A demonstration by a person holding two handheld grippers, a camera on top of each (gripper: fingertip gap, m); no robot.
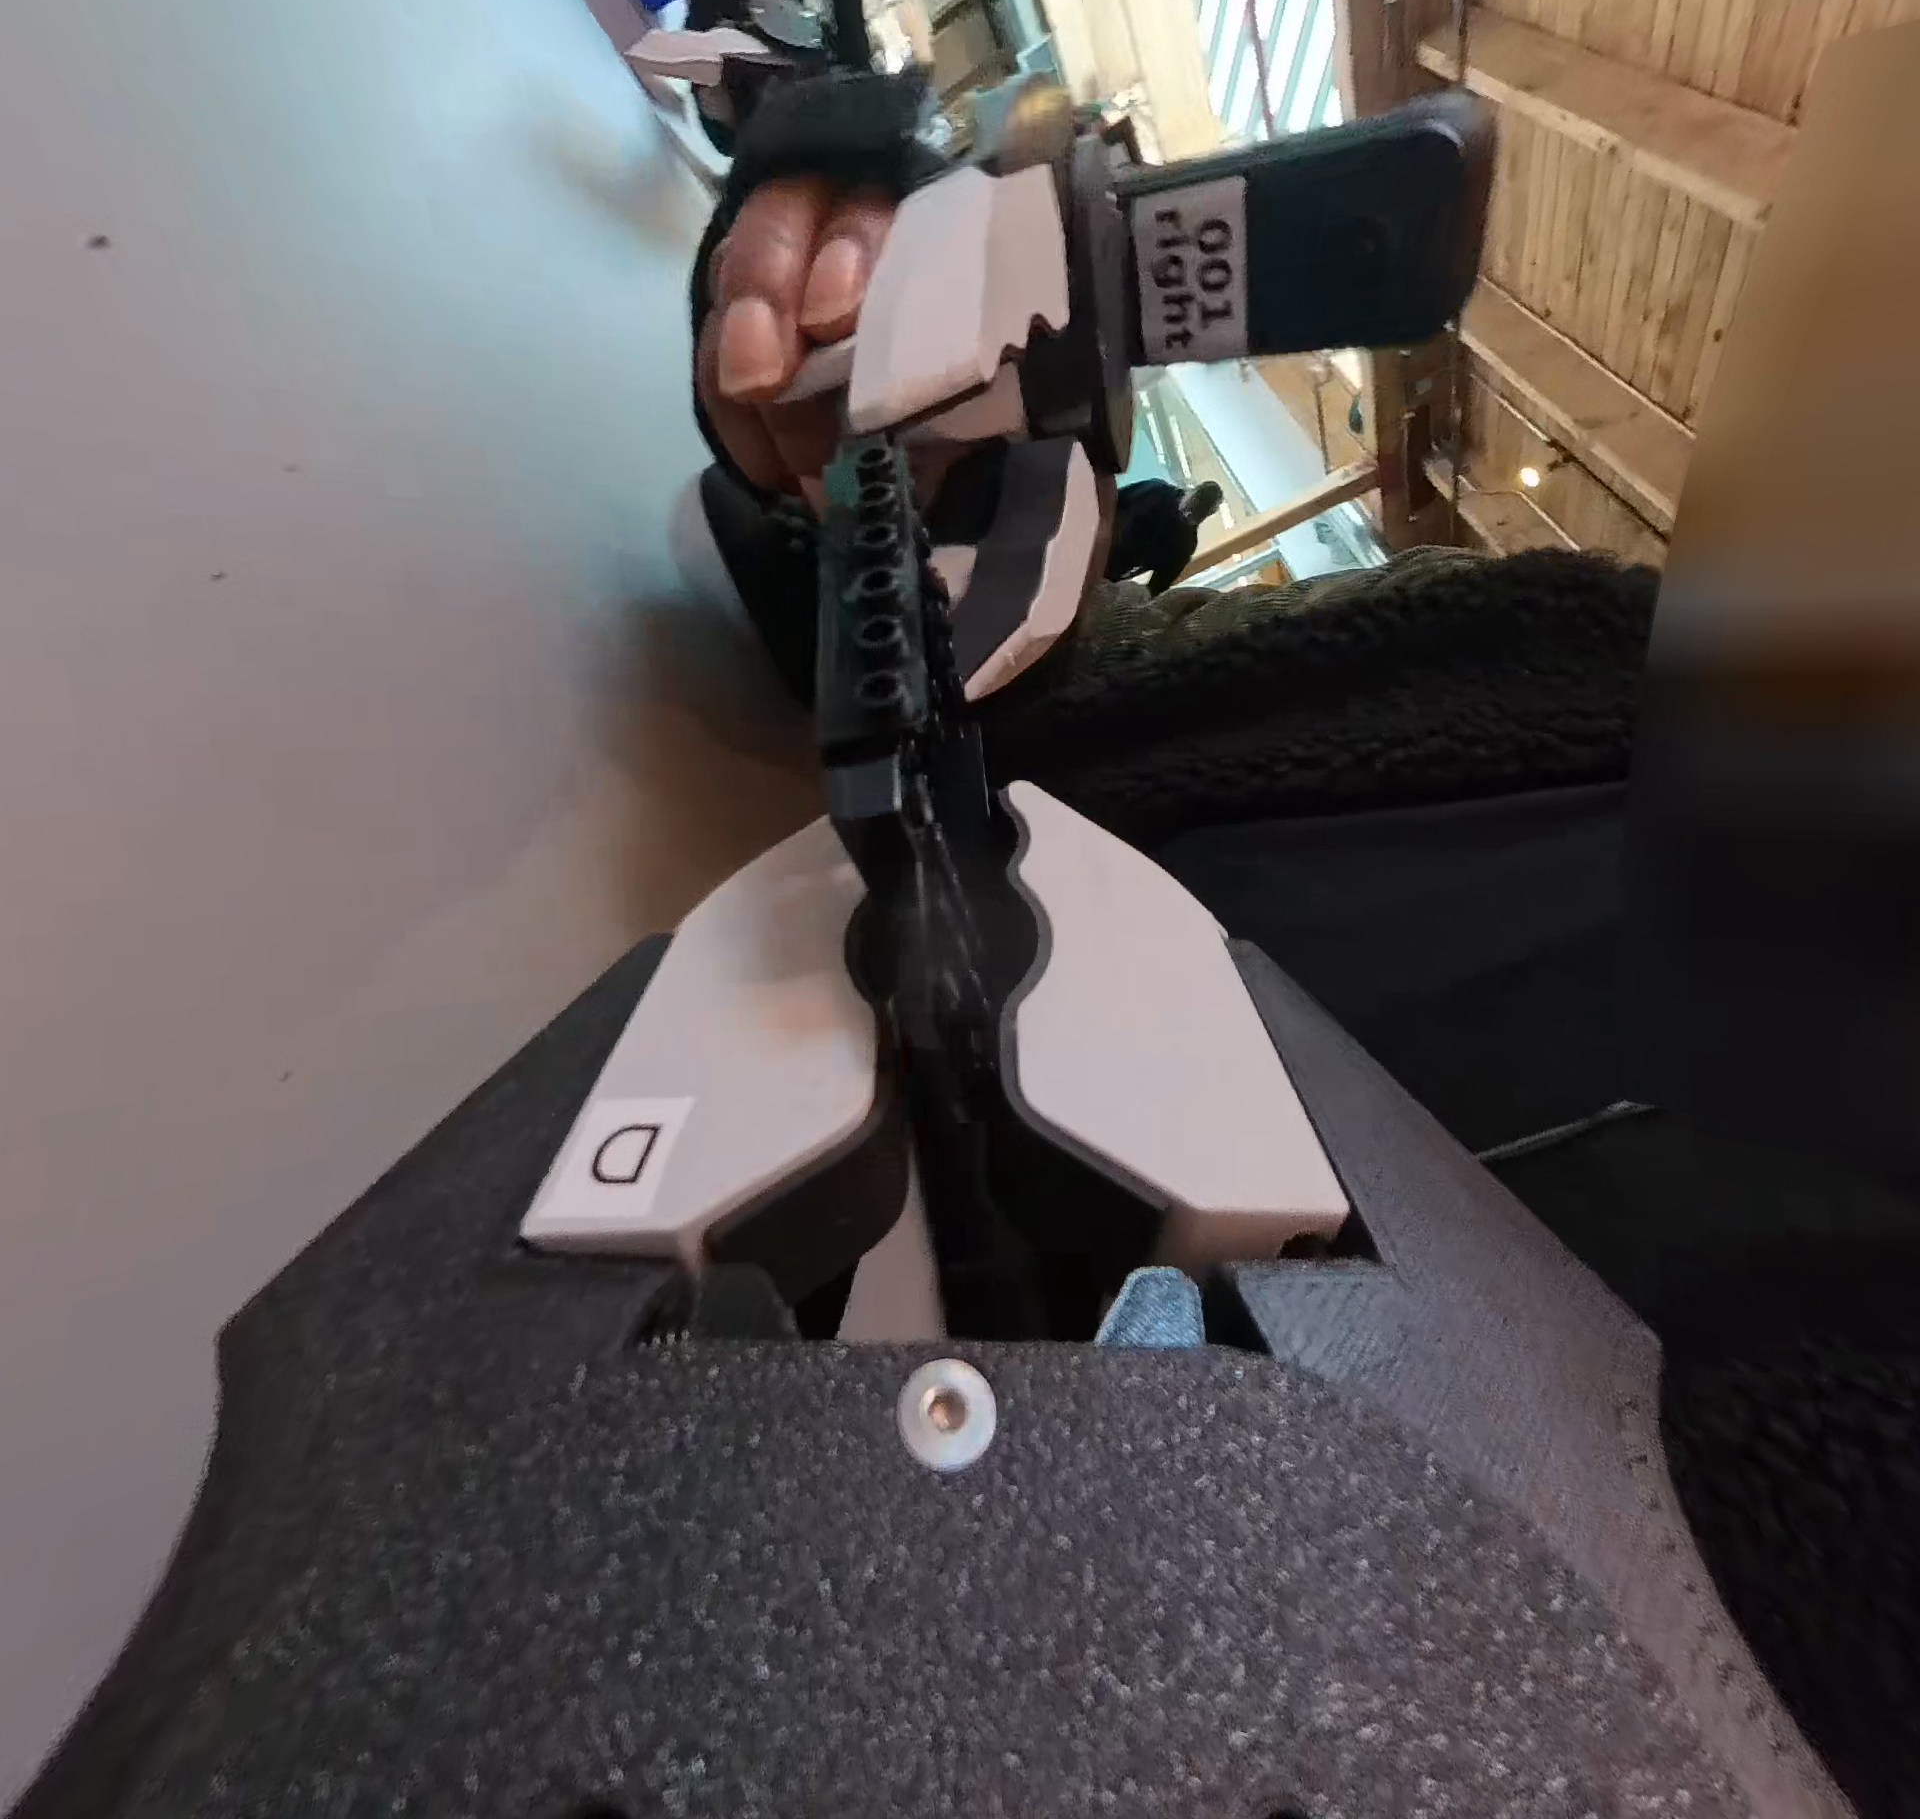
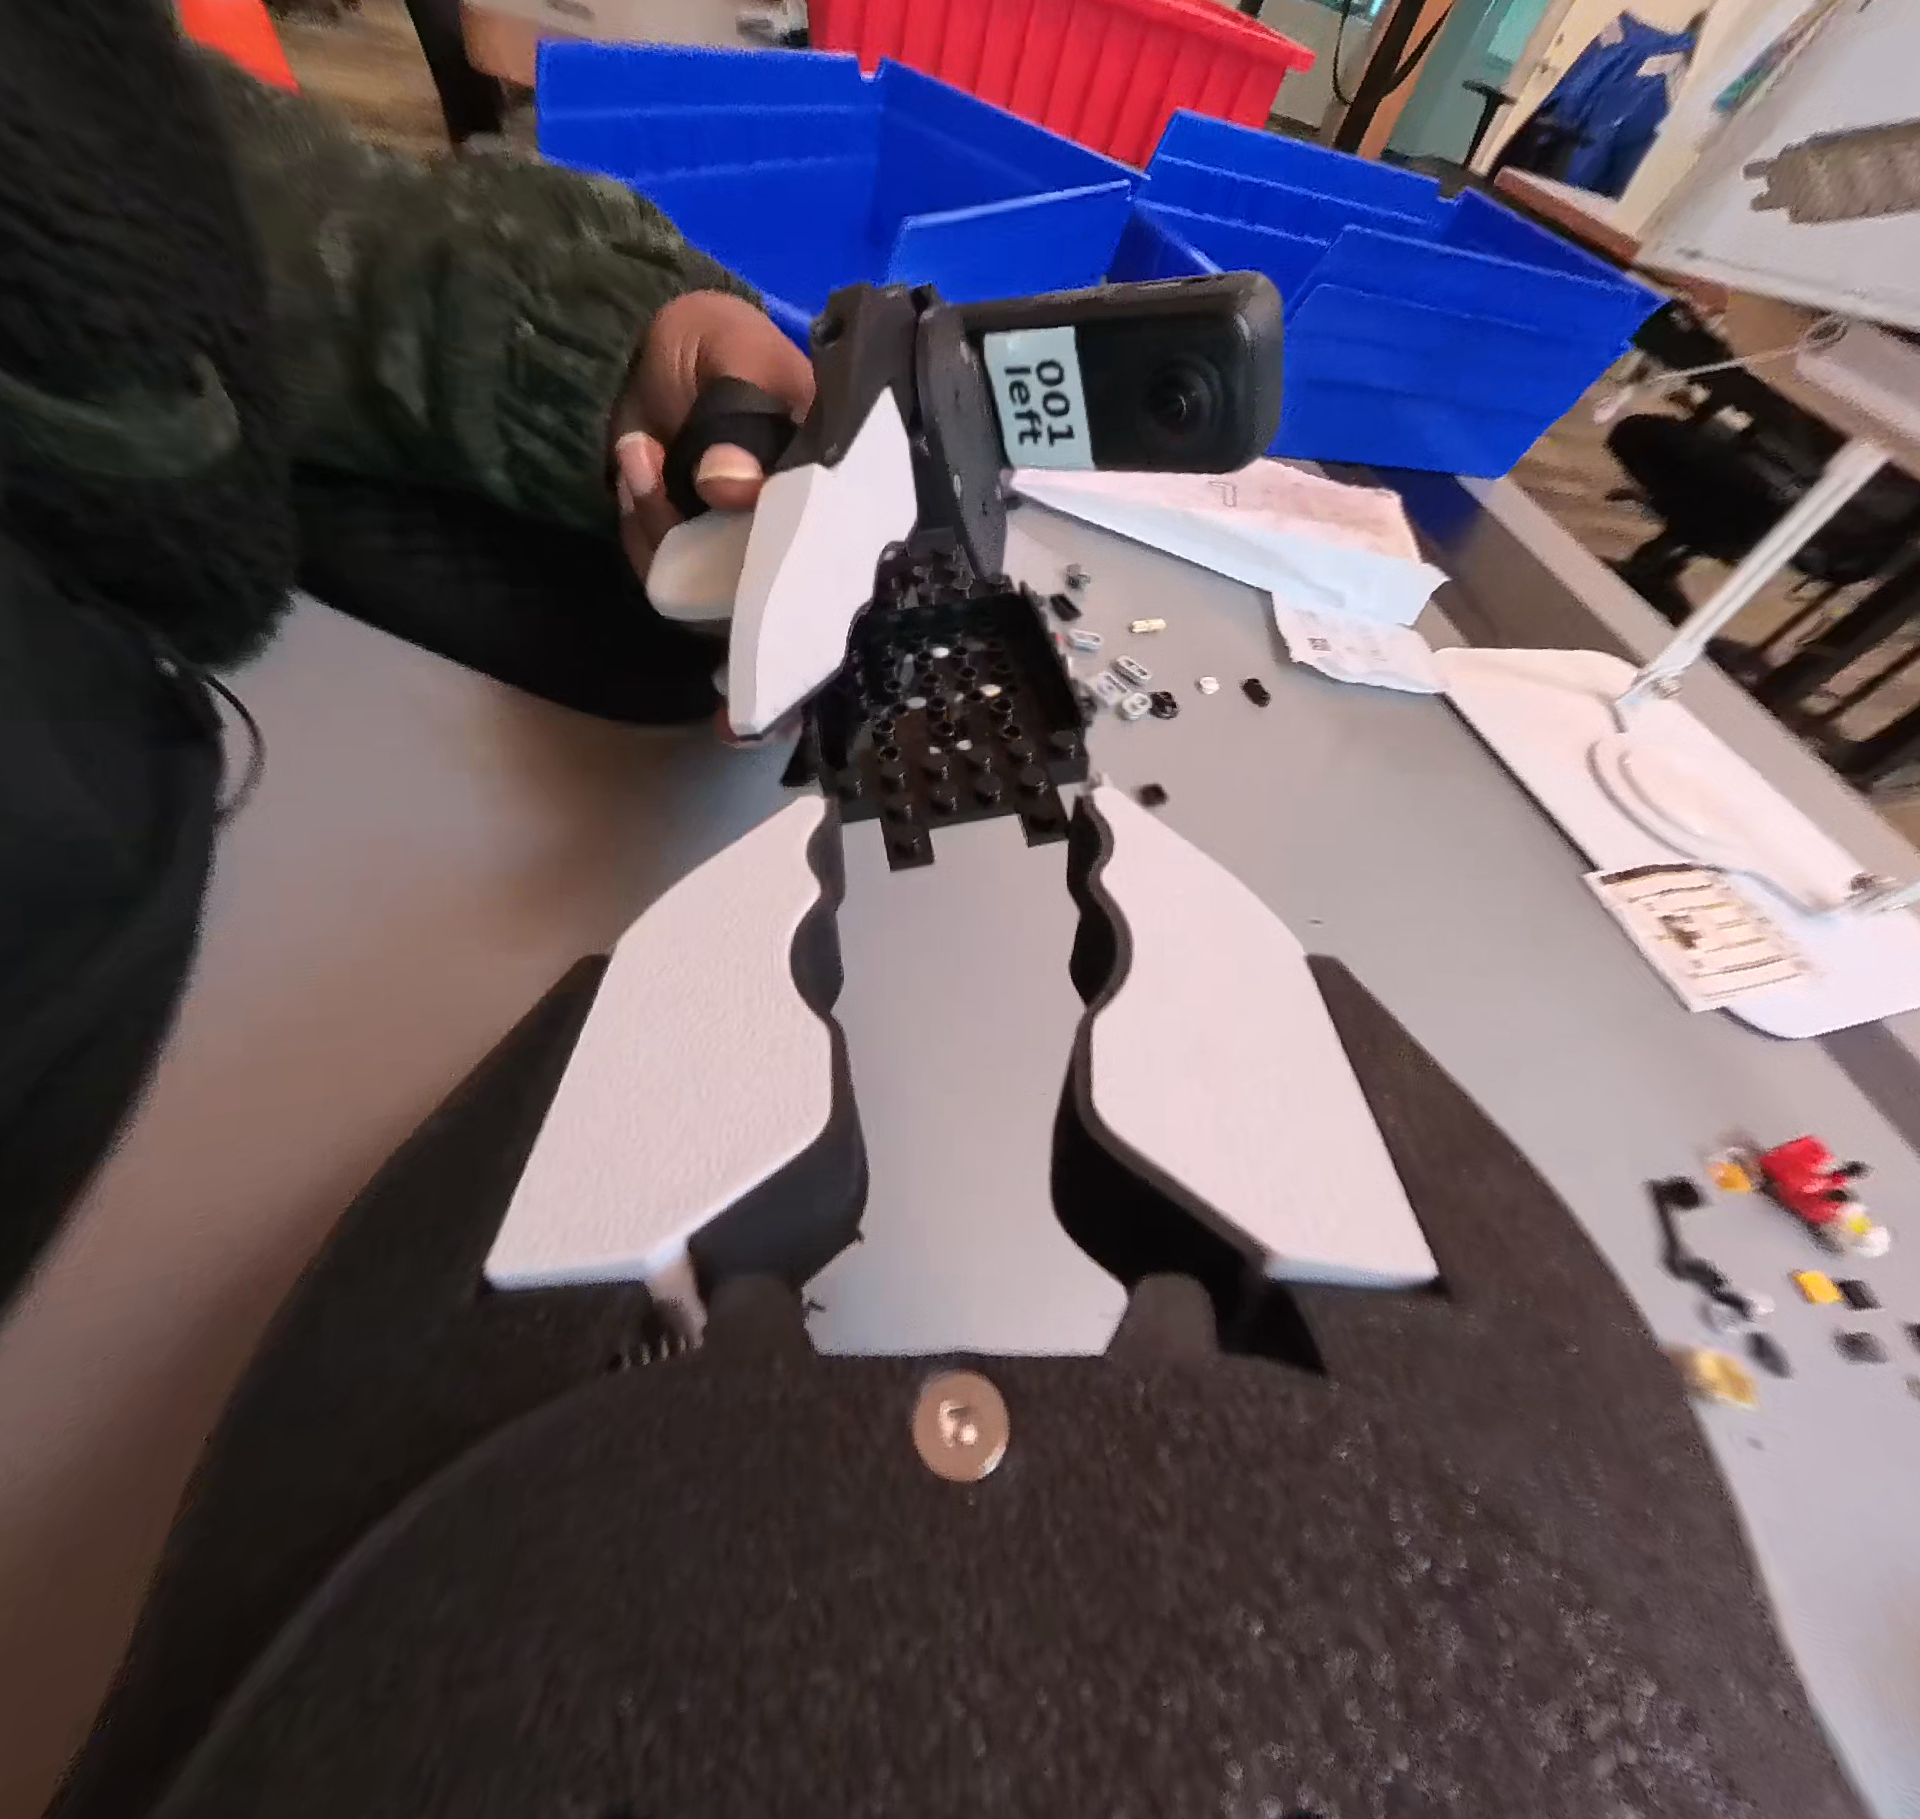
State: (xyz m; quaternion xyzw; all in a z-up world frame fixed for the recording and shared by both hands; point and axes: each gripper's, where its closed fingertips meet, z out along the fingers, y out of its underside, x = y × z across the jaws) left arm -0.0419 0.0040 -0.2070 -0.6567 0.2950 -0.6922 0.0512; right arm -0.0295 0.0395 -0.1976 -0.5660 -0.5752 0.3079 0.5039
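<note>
the left hand-held gripper [image 1: 940, 834] clamps the black studded brick assembly [image 2: 956, 720] above the grey surface [image 2: 1351, 834], presenting its free end between the right hand-held gripper's [image 2: 956, 834] spread, non-pressing fingers.

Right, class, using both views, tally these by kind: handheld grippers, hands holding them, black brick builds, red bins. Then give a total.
Grippers: 2, left gripper and right gripper
Hands: 2, left hand and right hand
Black brick build: 1
Red bin: 1
Total: 6
</note>
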